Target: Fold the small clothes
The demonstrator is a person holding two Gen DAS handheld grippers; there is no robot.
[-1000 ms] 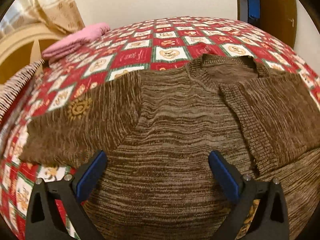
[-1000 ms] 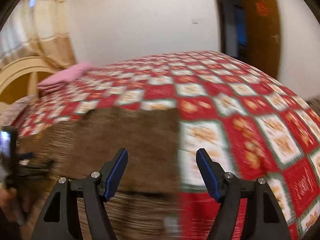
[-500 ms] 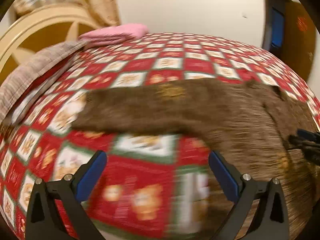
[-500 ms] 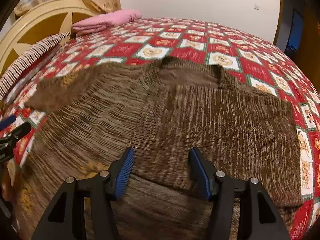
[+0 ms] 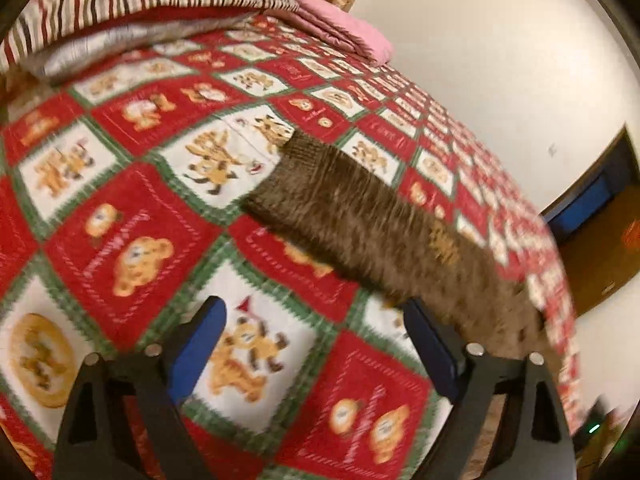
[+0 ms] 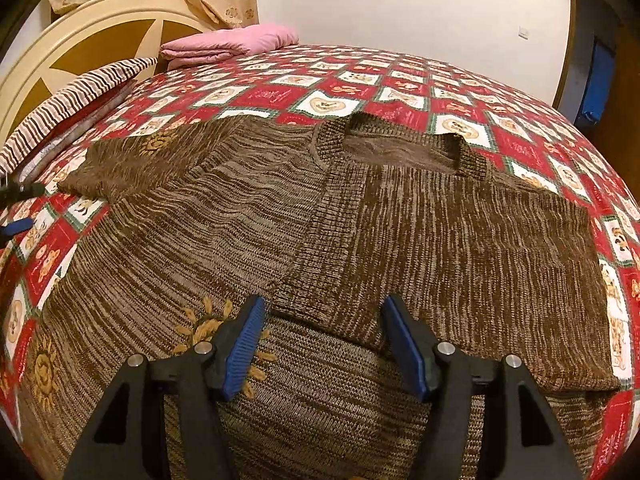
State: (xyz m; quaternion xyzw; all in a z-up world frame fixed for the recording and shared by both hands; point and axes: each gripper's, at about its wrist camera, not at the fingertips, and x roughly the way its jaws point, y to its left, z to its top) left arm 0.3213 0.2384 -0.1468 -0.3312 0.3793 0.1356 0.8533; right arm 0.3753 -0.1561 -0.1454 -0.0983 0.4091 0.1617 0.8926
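A brown knitted sweater (image 6: 248, 216) lies flat on the red patchwork bedspread (image 6: 280, 94). Its right sleeve (image 6: 460, 248) is folded across the chest. Its left sleeve (image 5: 360, 216) lies stretched out on the bedspread. My right gripper (image 6: 324, 340) is open and empty, low over the sweater's middle by the folded sleeve's cuff. My left gripper (image 5: 316, 344) is open and empty above the bedspread, just short of the left sleeve. Its tips also show at the left edge of the right wrist view (image 6: 18, 208).
A striped pillow (image 6: 72, 100) and a folded pink blanket (image 6: 228, 44) lie at the head of the bed by the cream headboard (image 6: 80, 28). A dark doorway (image 6: 600, 72) is at the far right. The bed edge drops off on the right.
My left gripper has swung left off the sweater's body to the outstretched left sleeve. My right gripper has moved left from the bare bedspread over the sweater's middle. Both stay open.
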